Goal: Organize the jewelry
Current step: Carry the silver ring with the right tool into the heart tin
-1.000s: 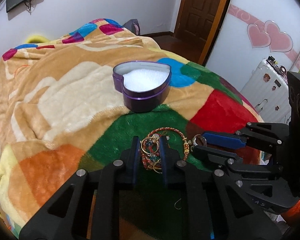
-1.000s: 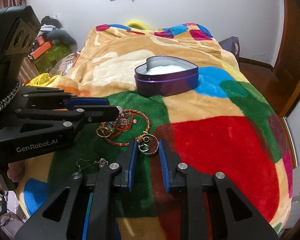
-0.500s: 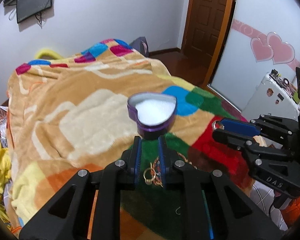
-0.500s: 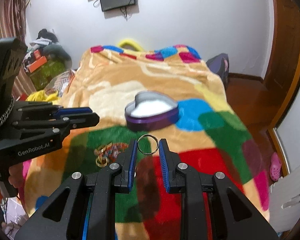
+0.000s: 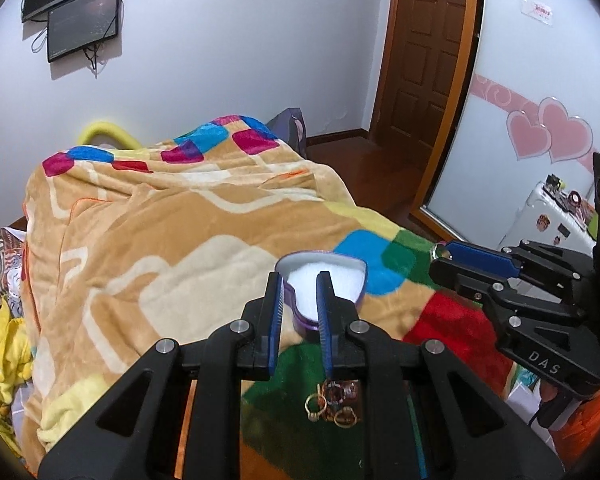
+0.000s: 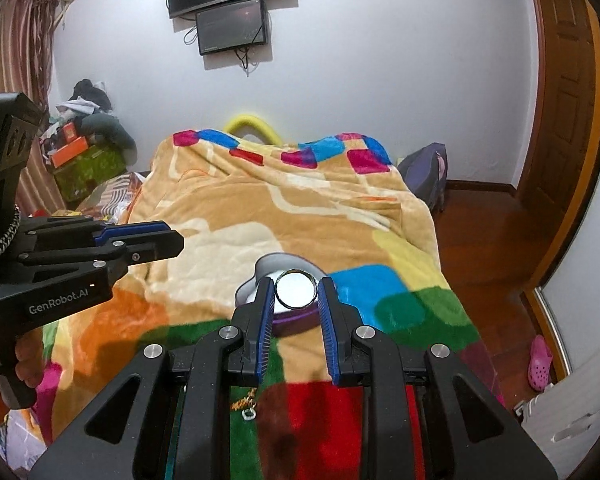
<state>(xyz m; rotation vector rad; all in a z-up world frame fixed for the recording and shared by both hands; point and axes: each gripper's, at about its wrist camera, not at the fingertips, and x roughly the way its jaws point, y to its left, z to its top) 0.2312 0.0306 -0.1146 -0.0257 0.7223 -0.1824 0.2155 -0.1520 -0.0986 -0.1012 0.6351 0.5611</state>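
- Right wrist view: the colourful patchwork blanket [image 6: 260, 208] covers the whole bed, and everything of the task rests on it or hangs above it.
- Heart-shaped purple tin [image 6: 278, 280] sits on the blanket near the foot end, about midway across, where the tan field meets the blue and green patches. It stands open; inside, only a flat white lining shows. In the left wrist view the tin [image 5: 340, 276] has its notch turned toward the camera.
- Right gripper [image 6: 296, 294] is clenched on a silver ring [image 6: 295, 289], one pad pressing each side of the band. The ring stands upright with its opening facing the camera, and through it the tin's white lining is seen. The ring is held in the air in line with the tin; how high above it cannot be told.
- In the left wrist view the right gripper [image 5: 440, 258] comes in from the right edge, with the ring [image 5: 442, 254] seen edge-on at its tip, beside the tin.
- Left gripper [image 5: 300, 284] is partly parted and grips nothing; the tin shows in the gap between its blue pads.
- Pile of remaining jewelry [image 5: 334, 400] lies on a green patch at the foot end of the blanket: gold rings and a reddish beaded piece, tangled together, seen below the left gripper.
- A small gold chain piece [image 6: 246, 404] lies on the blanket beneath the right gripper.
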